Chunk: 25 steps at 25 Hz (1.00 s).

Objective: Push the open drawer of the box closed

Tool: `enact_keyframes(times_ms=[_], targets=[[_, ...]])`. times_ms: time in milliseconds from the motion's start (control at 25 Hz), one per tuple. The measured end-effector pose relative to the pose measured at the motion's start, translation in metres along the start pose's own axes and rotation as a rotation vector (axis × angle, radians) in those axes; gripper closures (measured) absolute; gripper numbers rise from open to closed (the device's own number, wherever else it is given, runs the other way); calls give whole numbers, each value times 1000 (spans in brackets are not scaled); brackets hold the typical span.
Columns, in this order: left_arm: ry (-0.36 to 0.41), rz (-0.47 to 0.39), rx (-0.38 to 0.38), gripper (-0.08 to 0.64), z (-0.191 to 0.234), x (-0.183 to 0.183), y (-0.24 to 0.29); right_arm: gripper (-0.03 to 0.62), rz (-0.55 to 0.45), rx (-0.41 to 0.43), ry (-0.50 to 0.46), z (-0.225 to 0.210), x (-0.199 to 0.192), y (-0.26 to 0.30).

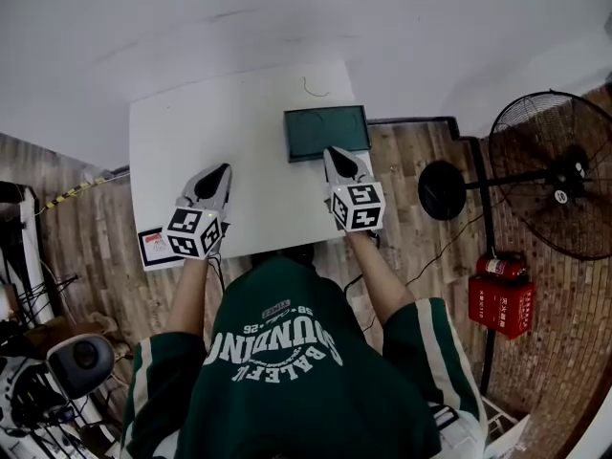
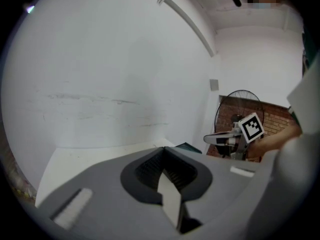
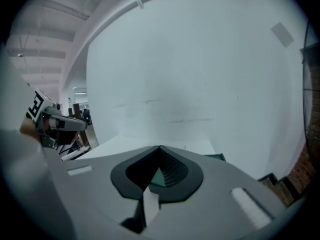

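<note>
A flat dark green box [image 1: 327, 133] lies near the back right of the white table [image 1: 191, 132]. From above I cannot tell how far its drawer stands out. My right gripper [image 1: 331, 152] is shut and empty, its tip at the box's near edge. Through the opening behind its jaws in the right gripper view shows a patch of the green box [image 3: 159, 176]. My left gripper [image 1: 222, 170] is also shut and empty, over bare table well left of the box. In the left gripper view a corner of the box [image 2: 191, 147] shows at the right, with the right gripper [image 2: 212, 138] beyond it.
A printed card [image 1: 157, 247] lies at the table's front left corner. A thin wire loop [image 1: 315, 90] rests behind the box. Right of the table stand a black round base [image 1: 442, 190], a floor fan [image 1: 555, 173] and a red fire extinguisher case [image 1: 501, 300].
</note>
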<state>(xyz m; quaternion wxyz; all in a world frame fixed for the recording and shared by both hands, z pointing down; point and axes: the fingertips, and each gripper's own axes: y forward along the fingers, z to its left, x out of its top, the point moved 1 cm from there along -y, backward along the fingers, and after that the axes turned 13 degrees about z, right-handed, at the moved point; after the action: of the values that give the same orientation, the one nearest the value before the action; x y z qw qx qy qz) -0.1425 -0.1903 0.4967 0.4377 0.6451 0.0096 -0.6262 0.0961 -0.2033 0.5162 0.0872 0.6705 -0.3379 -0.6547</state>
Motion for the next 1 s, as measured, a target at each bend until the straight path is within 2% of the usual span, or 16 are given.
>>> enact_keyframes(times_ms=[200, 400, 1000], targets=[[21, -41, 9, 508, 2, 18, -9, 591, -108, 33, -64, 22, 44, -24], [28, -73, 12, 508, 4, 29, -12, 591, -174, 44, -94, 28, 69, -38], [23, -88, 4, 508, -3, 36, -3, 591, -171, 48, -64, 21, 63, -39]])
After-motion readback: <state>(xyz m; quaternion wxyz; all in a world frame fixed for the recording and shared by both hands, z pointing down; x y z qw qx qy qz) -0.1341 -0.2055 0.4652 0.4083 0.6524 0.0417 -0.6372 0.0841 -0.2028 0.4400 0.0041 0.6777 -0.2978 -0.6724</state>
